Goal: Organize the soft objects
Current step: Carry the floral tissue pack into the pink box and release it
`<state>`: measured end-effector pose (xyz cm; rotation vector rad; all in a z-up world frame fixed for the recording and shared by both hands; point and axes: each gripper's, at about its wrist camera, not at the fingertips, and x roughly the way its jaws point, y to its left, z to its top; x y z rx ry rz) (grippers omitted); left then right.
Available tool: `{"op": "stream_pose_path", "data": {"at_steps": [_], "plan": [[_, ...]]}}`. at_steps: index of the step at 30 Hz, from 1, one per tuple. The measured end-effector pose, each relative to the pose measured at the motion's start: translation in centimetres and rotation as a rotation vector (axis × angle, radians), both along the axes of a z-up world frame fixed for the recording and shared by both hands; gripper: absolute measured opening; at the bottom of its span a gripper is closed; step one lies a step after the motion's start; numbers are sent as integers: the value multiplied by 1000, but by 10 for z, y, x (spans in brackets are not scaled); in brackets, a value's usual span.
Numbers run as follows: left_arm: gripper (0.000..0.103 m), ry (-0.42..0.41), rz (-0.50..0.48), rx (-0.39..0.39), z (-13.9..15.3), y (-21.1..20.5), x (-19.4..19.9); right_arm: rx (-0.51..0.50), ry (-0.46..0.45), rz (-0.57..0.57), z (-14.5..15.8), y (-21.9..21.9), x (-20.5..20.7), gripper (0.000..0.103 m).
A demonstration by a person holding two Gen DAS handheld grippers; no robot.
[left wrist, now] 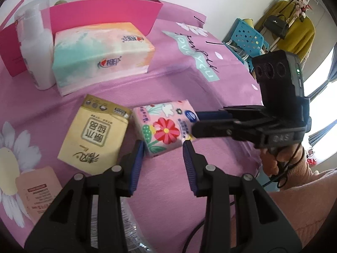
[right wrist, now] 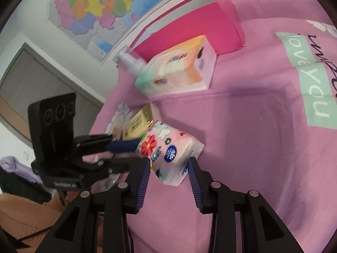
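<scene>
Pink floral tissue pack (right wrist: 168,154) sits between our right gripper (right wrist: 168,177) pads, half-closed, grip uncertain; left gripper (left wrist: 163,158) hangs unclenched. Next: squeeze, lift toward the pink box (left wrist: 101,14).

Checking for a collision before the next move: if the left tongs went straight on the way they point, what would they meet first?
Probably the flowered tissue pack, which lies right ahead of the left tongs; the right tongs already reach its far corner. Depth is hard to judge.
</scene>
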<state>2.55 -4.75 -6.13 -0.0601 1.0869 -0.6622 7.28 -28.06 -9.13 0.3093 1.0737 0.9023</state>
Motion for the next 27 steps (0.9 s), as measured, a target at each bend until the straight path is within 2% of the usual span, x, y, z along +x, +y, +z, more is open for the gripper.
{"op": "stream_pose_path", "data": {"at_steps": [9, 18, 27], "plan": [[40, -43, 21, -19, 19, -1, 2, -26, -60, -35, 11, -2, 10, 32], [40, -121, 43, -30, 51, 0, 13, 3, -164, -26, 48, -9, 16, 32], [40, -194, 83, -9, 82, 2, 41, 29, -270, -22, 87, 1, 39, 32]]}}
